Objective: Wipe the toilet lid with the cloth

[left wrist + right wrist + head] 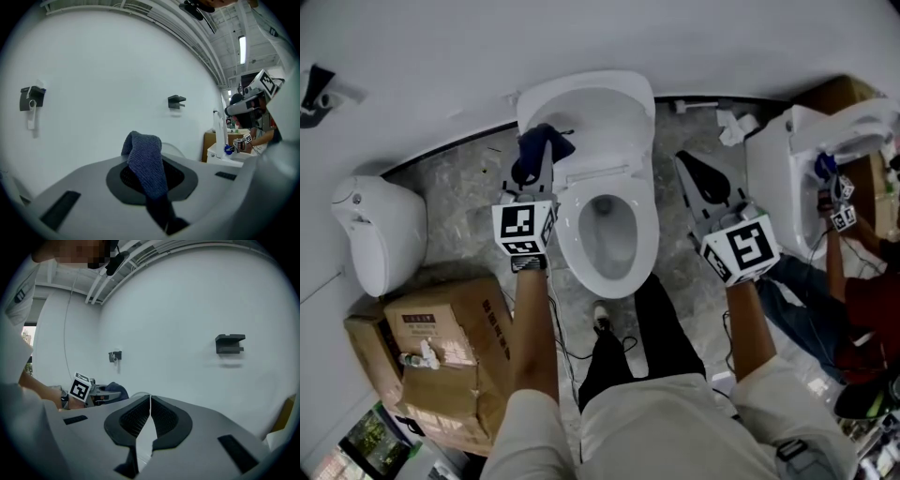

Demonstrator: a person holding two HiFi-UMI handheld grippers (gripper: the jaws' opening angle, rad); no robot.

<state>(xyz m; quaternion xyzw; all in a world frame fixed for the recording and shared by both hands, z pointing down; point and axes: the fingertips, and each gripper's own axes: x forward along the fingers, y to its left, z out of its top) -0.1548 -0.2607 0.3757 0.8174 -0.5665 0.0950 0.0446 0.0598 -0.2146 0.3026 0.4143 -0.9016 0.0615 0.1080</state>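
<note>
The white toilet (598, 225) stands in the middle of the head view with its bowl uncovered and its lid (586, 105) raised at the back. My left gripper (534, 157) is shut on a dark blue knitted cloth (542, 142), held at the lid's left edge. In the left gripper view the cloth (145, 161) sticks up between the jaws of the left gripper (151, 187) and droops over them. My right gripper (692, 169) hovers right of the toilet over the floor. Its jaws meet with nothing between them, as the right gripper (149, 405) view shows.
A second white toilet (380, 230) and cardboard boxes (441, 342) stand at the left. At the right, another person's arm with a gripper (842, 211) works at a third toilet (797, 155). Cables lie on the marble floor (459, 183). A white wall (108, 84) is straight ahead.
</note>
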